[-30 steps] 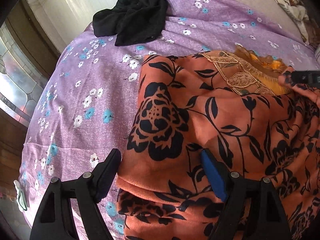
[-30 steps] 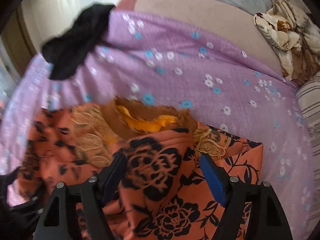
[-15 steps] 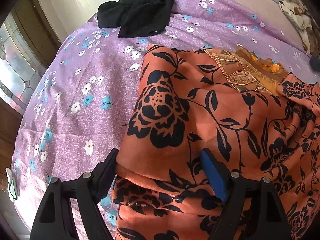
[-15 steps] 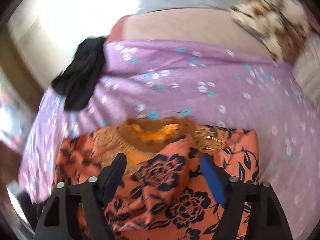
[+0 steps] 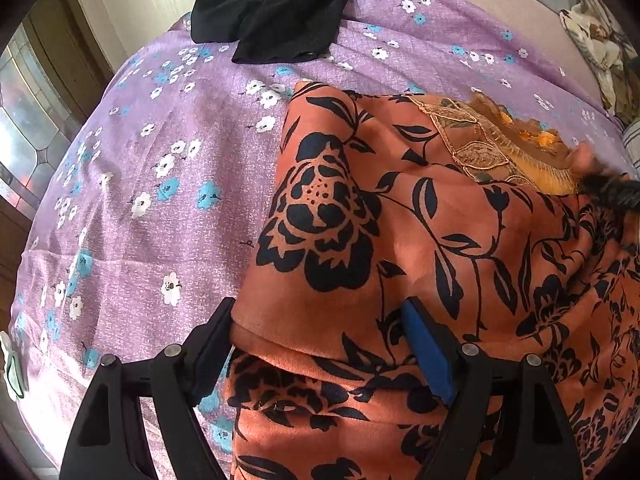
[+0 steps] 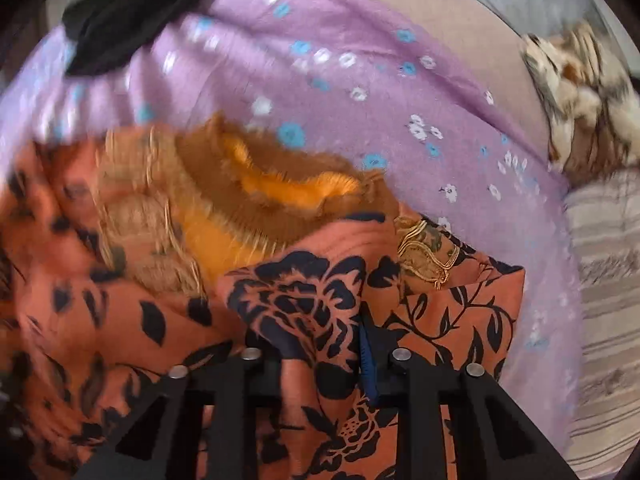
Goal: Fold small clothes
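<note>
Orange floral garment (image 6: 320,312): right gripper (image 6: 320,360) just closed, apparently pinching fold at 6 o'clock; left gripper (image 5: 320,344) wide, straddling hem.

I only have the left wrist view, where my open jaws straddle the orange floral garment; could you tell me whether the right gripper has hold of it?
Observer: Yes, the right gripper has just been closing its jaws, which now pinch a raised fold of the orange floral garment.
Operator: Thank you; how does the cloth lie on that side?
Observer: Its right corner lies flat on the purple sheet, outside the pinch.
</note>
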The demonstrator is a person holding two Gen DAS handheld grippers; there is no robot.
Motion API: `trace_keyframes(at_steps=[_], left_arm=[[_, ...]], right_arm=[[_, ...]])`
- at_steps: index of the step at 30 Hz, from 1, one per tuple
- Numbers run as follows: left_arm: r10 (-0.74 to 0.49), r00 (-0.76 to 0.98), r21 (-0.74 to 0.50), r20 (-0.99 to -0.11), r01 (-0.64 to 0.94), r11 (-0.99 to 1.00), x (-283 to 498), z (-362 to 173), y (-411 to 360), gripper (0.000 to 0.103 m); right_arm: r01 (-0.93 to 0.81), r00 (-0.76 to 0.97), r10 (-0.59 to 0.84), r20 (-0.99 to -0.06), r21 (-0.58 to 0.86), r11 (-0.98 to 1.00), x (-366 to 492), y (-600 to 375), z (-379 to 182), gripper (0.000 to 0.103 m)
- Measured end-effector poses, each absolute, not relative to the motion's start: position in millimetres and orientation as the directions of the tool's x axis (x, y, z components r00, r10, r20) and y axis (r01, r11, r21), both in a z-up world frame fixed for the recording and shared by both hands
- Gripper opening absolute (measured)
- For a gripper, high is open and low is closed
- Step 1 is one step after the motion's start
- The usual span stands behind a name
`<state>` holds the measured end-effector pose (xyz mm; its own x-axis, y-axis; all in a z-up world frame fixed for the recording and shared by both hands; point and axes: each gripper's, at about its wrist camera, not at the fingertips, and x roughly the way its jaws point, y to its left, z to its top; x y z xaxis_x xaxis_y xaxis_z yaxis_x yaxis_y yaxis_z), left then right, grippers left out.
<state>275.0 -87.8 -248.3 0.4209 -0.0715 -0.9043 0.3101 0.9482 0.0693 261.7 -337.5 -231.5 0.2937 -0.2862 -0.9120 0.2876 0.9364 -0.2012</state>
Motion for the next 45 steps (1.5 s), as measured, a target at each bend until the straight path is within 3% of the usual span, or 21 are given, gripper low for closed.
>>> trace_keyframes(at_steps=[3, 5, 7, 10, 12, 16, 18, 20, 23, 25, 27, 29, 31, 33, 39, 45], left_arm=[[-0.072, 0.428, 0.067, -0.901, 0.301, 0.951, 273, -247, -87, 0.083], [-0.066, 0.438, 0.073, -0.897, 0.293, 0.953, 272, -245, -85, 0.083], [-0.054, 0.447, 0.086, -0.893, 0.288, 0.954, 268, -246, -86, 0.083], [-0.035, 0.469, 0.118, -0.883, 0.295, 0.948, 258, -245, -88, 0.083], [-0.031, 0.483, 0.140, -0.875, 0.314, 0.939, 249, -242, -91, 0.083], [-0.065, 0.494, 0.148, -0.867, 0.380, 0.913, 228, -234, -94, 0.083], [-0.067, 0.494, 0.162, -0.867, 0.406, 0.899, 222, -236, -97, 0.083], [-0.072, 0.493, 0.162, -0.867, 0.416, 0.895, 220, -237, -95, 0.083], [-0.104, 0.484, 0.103, -0.869, 0.382, 0.918, 227, -231, -83, 0.083], [-0.115, 0.502, 0.072, -0.857, 0.339, 0.938, 233, -224, -73, 0.082], [-0.105, 0.545, 0.067, -0.832, 0.286, 0.956, 238, -214, -59, 0.082], [-0.070, 0.564, 0.090, -0.823, 0.250, 0.964, 245, -215, -52, 0.082], [-0.021, 0.544, 0.119, -0.839, 0.221, 0.968, 252, -225, -47, 0.082], [-0.018, 0.513, 0.105, -0.858, 0.211, 0.972, 256, -233, -45, 0.083], [-0.003, 0.592, 0.131, -0.806, 0.183, 0.974, 250, -214, -52, 0.082], [-0.067, 0.596, 0.153, -0.800, 0.311, 0.938, 241, -215, -82, 0.082]], right_arm=[[0.382, 0.415, -0.198, -0.888, -0.027, 0.924, 242, -368, -194, 0.013], [0.402, 0.553, -0.108, -0.826, 0.151, 0.903, 216, -389, -167, 0.013], [0.426, 0.631, -0.099, -0.770, 0.237, 0.873, 184, -406, -152, 0.012], [0.414, 0.729, -0.049, -0.682, 0.383, 0.826, 137, -431, -166, 0.012], [0.481, 0.668, -0.087, -0.739, 0.340, 0.808, 111, -440, -186, 0.012], [0.518, 0.668, 0.039, -0.743, 0.501, 0.693, 77, -466, -213, 0.016], [0.516, 0.701, 0.044, -0.712, 0.549, 0.657, 77, -471, -208, 0.027], [0.513, 0.708, 0.036, -0.705, 0.549, 0.661, 84, -468, -201, 0.087], [0.480, 0.720, 0.022, -0.693, 0.521, 0.706, 104, -458, -200, 0.089], [0.482, 0.674, 0.038, -0.737, 0.478, 0.734, 122, -454, -213, 0.087], [0.505, 0.615, 0.047, -0.787, 0.439, 0.743, 138, -450, -233, 0.077], [0.546, 0.513, 0.029, -0.858, 0.352, 0.760, 152, -444, -255, 0.041], [0.553, 0.480, -0.029, -0.877, 0.277, 0.786, 157, -436, -262, 0.031], [0.518, 0.486, -0.063, -0.872, 0.230, 0.824, 156, -427, -256, 0.000], [0.523, 0.515, -0.186, -0.837, 0.135, 0.841, 140, -428, -225, 0.000], [0.386, 0.548, 0.090, -0.832, 0.347, 0.855, 140, -413, -232, 0.004]])
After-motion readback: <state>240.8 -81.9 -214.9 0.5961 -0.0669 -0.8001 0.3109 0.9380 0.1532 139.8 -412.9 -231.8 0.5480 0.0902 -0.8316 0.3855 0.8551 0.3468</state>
